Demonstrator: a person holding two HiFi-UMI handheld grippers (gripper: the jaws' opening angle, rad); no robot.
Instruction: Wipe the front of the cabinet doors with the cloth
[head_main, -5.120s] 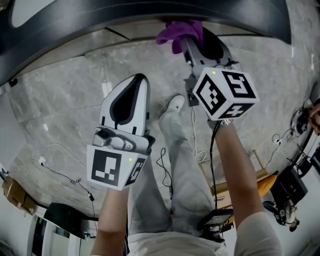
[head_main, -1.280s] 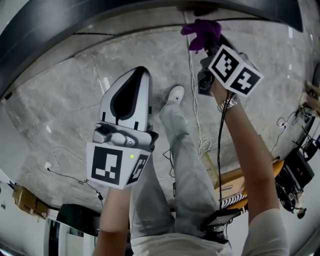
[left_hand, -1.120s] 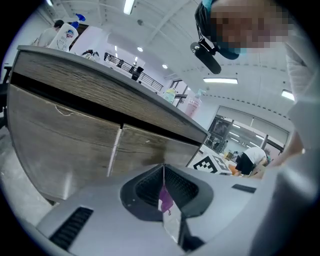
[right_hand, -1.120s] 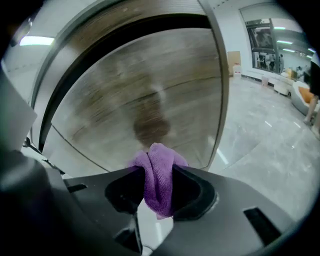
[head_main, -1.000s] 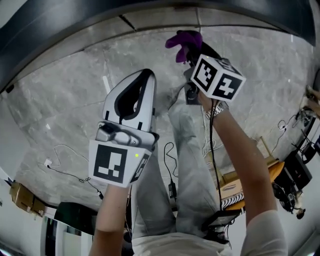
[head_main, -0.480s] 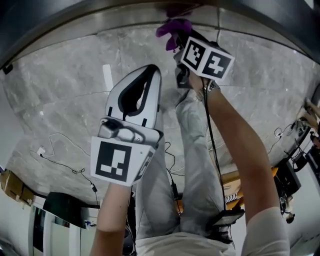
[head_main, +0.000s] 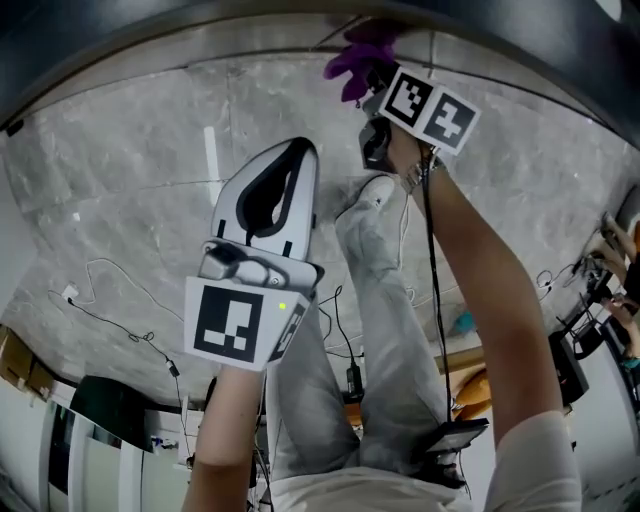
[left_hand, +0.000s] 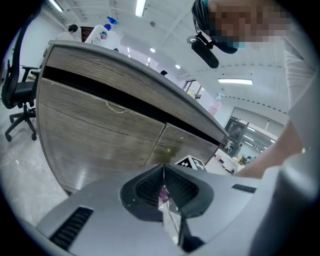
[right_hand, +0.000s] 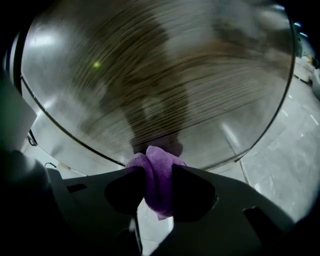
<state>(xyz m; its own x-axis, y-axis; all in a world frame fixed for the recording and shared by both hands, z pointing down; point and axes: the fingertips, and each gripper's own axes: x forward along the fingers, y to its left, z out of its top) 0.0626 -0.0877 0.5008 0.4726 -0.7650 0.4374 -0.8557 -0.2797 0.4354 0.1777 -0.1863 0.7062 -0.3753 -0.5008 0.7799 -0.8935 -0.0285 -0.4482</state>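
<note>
Grips the purple cloth (right_hand: 159, 192) in the right gripper (right_hand: 157, 169), with both jaws clamped on its bunched middle and a tuft left poking past the tips. Presses that tuft against a wood-grain door (right_hand: 150, 75), low down, right by the bottom edge. Casts a dark shadow on the door just above the cloth. Catches pale floor (right_hand: 280, 155) off to the right in the right gripper view.

Reaches far out with the right arm in the head view, with the cloth at the far end against the foot of the dark cabinet (head_main: 120, 30) and the cube (head_main: 428, 108) just nearer.

Holds the left gripper (head_main: 298, 150) nearer and to the left, well apart from the cabinet, above the marble floor. Has its jaws pressed tip to tip in the left gripper view, with nothing between. Faces from there two doors side by side, parted by a vertical seam (left_hand: 157, 142), under a dark strip (left_hand: 100, 91). Takes in a bottle (left_hand: 100, 32) on top of the cabinet at its left end, and a chair (left_hand: 15, 85) further left. Plants a leg and a shoe (head_main: 375, 192) between the grippers, with loose cables (head_main: 110, 290) on the floor to the left.
</note>
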